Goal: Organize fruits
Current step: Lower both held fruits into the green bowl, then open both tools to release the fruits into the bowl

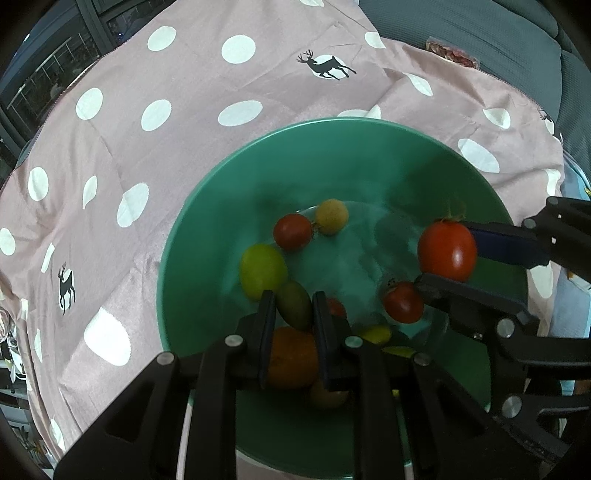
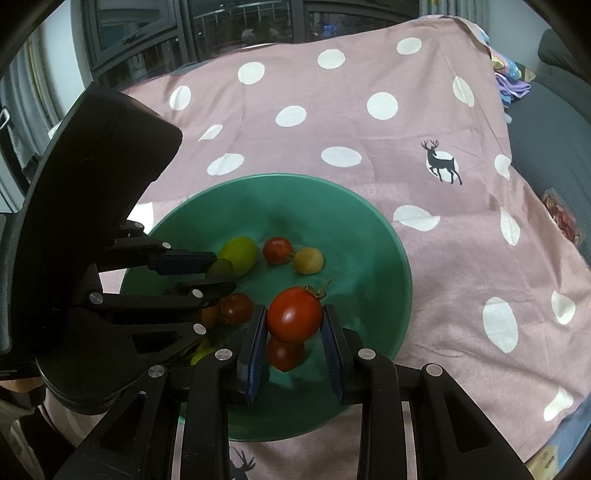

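Note:
A green bowl [image 1: 332,123] [image 2: 280,179] sits on a pink dotted cloth and holds several small tomatoes. My left gripper [image 1: 294,297] [image 2: 223,271] reaches into its near side, shut on a dark green oval tomato [image 1: 294,314] [image 2: 220,268]. My right gripper [image 2: 294,310] [image 1: 445,253] is shut on a larger red tomato [image 2: 294,314] [image 1: 447,251] with a stem, held above the bowl's floor. Loose in the bowl lie a red tomato [image 1: 292,232], a tan one [image 1: 331,216], a yellow-green one [image 1: 263,271], another red one [image 1: 403,302] and an orange one [image 1: 291,356], partly hidden by my left fingers.
The pink cloth [image 1: 184,155] [image 2: 369,147] with white dots and deer prints spreads around the bowl. A grey sofa [image 1: 498,37] lies beyond its right edge, with a small packet [image 1: 450,51] [image 2: 561,218] at the cloth's edge. Dark windows [image 2: 221,29] stand behind.

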### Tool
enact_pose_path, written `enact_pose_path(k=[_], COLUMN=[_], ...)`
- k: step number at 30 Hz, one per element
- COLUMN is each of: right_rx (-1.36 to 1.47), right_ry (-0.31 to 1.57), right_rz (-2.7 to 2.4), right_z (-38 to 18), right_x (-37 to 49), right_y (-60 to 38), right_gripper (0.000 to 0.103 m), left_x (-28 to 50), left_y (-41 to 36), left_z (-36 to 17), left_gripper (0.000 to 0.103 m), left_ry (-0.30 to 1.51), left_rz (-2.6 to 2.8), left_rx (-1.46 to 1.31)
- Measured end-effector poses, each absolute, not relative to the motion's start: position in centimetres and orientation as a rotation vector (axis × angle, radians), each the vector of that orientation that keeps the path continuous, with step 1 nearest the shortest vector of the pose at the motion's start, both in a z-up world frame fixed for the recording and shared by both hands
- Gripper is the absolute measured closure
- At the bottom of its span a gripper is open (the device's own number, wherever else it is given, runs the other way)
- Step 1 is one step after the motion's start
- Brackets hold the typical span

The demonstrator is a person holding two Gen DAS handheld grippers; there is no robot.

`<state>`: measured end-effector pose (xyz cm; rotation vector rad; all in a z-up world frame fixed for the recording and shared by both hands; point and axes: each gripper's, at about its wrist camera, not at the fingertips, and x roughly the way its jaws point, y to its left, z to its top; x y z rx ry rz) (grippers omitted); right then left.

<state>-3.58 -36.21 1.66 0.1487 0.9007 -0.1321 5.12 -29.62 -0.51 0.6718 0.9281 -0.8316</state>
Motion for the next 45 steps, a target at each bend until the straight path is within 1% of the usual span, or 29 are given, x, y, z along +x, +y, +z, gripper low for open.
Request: enact_pose_path(k=[23,26,28,29,31,32,34,37,38,42,44,45], right_rx=[0.161,0.170,0.173,0.173,0.177,0.179,0.180,0.179,0.181,0.192,0.198,0.201], right_ry=[0.907,0.902,0.901,0.899,0.893,0.889,0.884,0.880,0.878,0.870,0.864,0.861], right_rz=[-0.135,-0.142,-0.144,-0.146,-0.148,-0.148,-0.148,-0.152,-0.153,-0.166,-0.176,-0.182], right_z=[1.4,1.5,1.5,1.6,1.7,1.8,1.9,2.1,2.1,2.4,2.5,2.6], right_x=[-3.4,-3.5,-3.5,-3.5,-3.6,-3.6,-3.7,-3.8,-3.8,-4.1,-4.2,-4.3], right_y=[-36.3,-36.5,-36.6,-36.6,-36.6,-36.6,-36.6,-36.5,-36.6,-36.9,-37.2,-37.3], right_gripper=[0.072,0.072,0.072,0.072,0.072,0.072,0.072,0.071,0.070,0.061,0.055,0.054], left_x=[5.2,5.2,5.1,5.1,5.0,5.0,5.0,4.9,5.0,5.0,5.1,5.0], left_y=[-29.5,-29.4,-29.3,-29.3,-29.2,-29.1,-29.0,-28.8,-28.8,-28.4,-28.3,-28.2], left_z=[-0.5,-0.5,-0.4,-0.4,-0.2,-0.1,0.1,0.5,0.6,1.0,1.2,1.3], left_gripper=[0.081,0.079,0.073,0.071,0.063,0.061,0.051,0.043,0.042,0.027,0.024,0.021], left_ry=[0.933,0.936,0.936,0.936,0.934,0.932,0.929,0.919,0.919,0.911,0.912,0.910], left_rz=[-0.818,-0.817,-0.816,-0.816,-0.814,-0.813,-0.812,-0.805,-0.804,-0.791,-0.787,-0.784], left_rx=[0.678,0.675,0.671,0.668,0.662,0.660,0.653,0.641,0.638,0.615,0.601,0.597])
